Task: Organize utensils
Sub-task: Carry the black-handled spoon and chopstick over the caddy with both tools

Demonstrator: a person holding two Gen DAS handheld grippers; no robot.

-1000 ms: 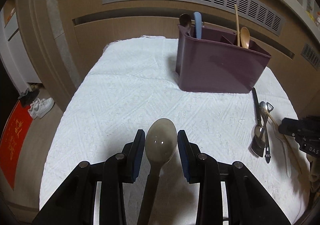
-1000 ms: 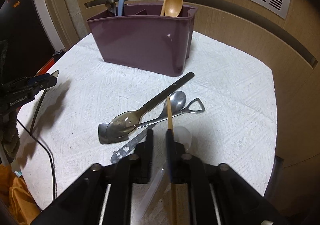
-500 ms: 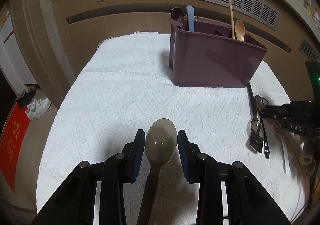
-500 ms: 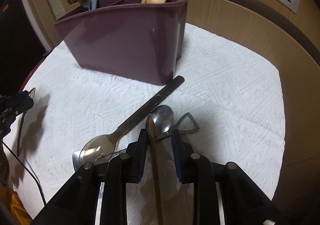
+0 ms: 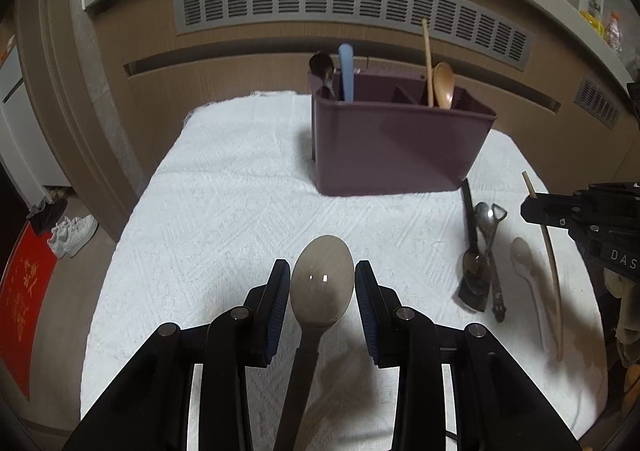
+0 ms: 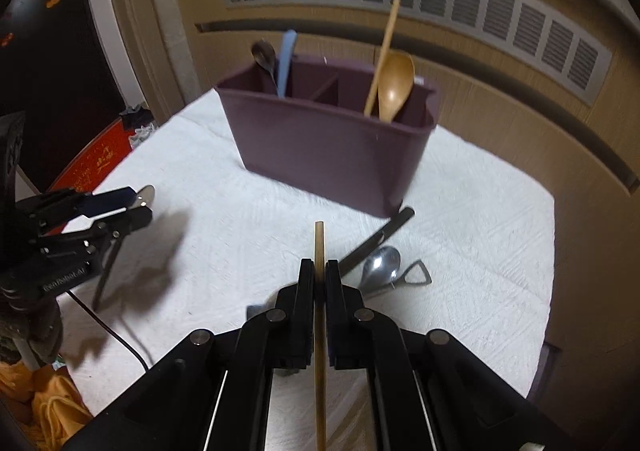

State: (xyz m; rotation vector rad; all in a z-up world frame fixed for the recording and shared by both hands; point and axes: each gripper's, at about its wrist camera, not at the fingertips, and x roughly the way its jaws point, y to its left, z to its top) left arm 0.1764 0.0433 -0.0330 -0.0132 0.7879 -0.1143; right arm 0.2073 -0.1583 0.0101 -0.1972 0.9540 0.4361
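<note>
A purple divided organizer stands at the back of the white cloth. My left gripper is shut on a grey metal spoon. The bowl sits between the pads and the handle runs back under the jaws. My right gripper is shut on a thin wooden stick like a chopstick. The stick is raised above the cloth, in front of the organizer's right end.
On the cloth by the organizer's right end lie a dark-handled spoon, a small metal spoon, a metal opener and a white plastic spoon. The organizer holds a wooden spoon, a stick, a blue handle and a metal spoon. Shoes lie on the floor at left.
My right gripper closed on the wooden stick and lifted it off the cloth, away from the other utensils. My left gripper rose a little with the spoon still in it.
</note>
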